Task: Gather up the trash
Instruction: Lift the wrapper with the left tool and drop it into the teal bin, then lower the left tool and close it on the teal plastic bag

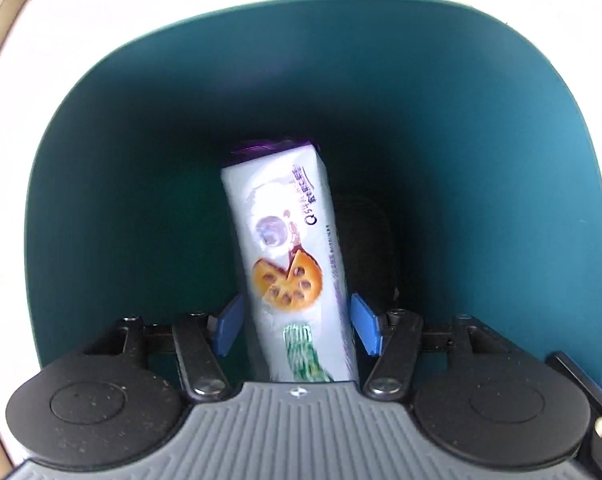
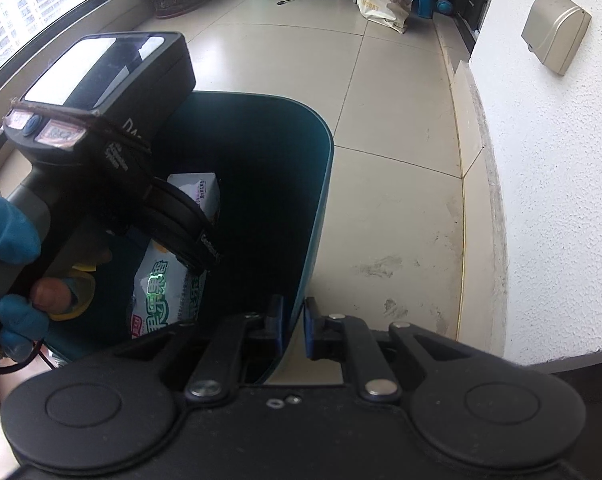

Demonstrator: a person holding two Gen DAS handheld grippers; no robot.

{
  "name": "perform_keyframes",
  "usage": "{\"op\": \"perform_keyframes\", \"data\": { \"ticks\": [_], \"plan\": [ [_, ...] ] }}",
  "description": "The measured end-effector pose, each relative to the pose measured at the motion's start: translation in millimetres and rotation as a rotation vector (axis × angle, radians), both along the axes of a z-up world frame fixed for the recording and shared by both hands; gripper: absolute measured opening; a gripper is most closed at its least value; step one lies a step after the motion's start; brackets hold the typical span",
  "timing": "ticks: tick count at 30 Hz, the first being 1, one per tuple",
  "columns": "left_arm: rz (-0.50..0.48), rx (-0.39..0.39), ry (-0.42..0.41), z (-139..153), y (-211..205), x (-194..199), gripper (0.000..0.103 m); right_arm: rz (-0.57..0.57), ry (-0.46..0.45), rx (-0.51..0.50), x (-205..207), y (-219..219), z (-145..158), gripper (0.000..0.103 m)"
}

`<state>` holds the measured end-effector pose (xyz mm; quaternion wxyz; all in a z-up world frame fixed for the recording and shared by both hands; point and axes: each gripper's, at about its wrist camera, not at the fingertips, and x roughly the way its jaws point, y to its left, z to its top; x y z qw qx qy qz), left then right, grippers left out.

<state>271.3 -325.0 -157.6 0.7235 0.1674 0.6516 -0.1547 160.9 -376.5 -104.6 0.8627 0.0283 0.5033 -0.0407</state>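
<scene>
Left wrist alone shows fingers (image 1: 237, 326) apart around the packet (image 1: 289, 260); right fingers (image 2: 311, 330) pinch the bin rim (image 2: 321, 208).

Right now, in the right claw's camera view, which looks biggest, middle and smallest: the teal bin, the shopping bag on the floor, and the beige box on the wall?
1. Teal bin, far the largest, though it is nearest the camera.
2. and 3. Beige wall box and white shopping bag look about alike; with distance differing, I won't rank them.
</scene>
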Motion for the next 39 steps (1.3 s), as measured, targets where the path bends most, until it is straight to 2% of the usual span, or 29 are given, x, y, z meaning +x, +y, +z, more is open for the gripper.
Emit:
{"op": "perform_keyframes", "data": {
  "ticks": [5, 8, 12, 18, 20, 22, 24, 28, 34, 39],
  "plan": [
    [-0.009, -0.053, -0.051, 26.2, 5.4, -18.1, 0.058, -0.008, 0.003, 0.001, 0.2, 0.8, -0.8, 0.009],
    [-0.028, -0.103, -0.116, 56.7, 20.6, -37.6, 0.058, -0.012, 0.003, 0.004, -0.3, 0.4, -1.4, 0.008],
    [-0.009, -0.182, -0.164, 93.8, 52.1, -58.8, 0.060, -0.015, 0.009, -0.017, 0.4, 4.4, -2.1, 0.008],
    [0.053, -0.264, -0.236, 130.1, 102.8, -91.8, 0.061, -0.027, 0.021, -0.028, 1.0, 10.1, -2.2, 0.008],
    [0.084, -0.284, -0.253, 136.1, 138.6, -95.1, 0.070, -0.033, 0.027, -0.026, 1.6, 10.3, -1.9, 0.008],
    [0.112, -0.308, -0.260, 135.8, 161.2, -95.4, 0.076, -0.040, 0.032, -0.025, 2.7, 9.8, -0.9, 0.008],
    [0.145, -0.348, -0.251, 128.5, 171.9, -97.8, 0.083, -0.042, 0.033, -0.033, 4.1, 10.8, -0.9, 0.008],
    [0.231, -0.339, -0.179, 96.7, 192.9, -93.6, 0.084, -0.046, 0.032, -0.040, 6.4, 12.4, -2.2, 0.009],
    [0.336, -0.234, -0.085, 7.1, 215.7, -101.6, 0.084, -0.021, 0.026, -0.065, 5.3, 16.3, -3.8, 0.010],
    [0.356, -0.124, -0.012, -78.4, 211.2, -96.8, 0.084, -0.016, 0.021, -0.056, 1.4, 15.0, -2.6, 0.011]
  ]
}}
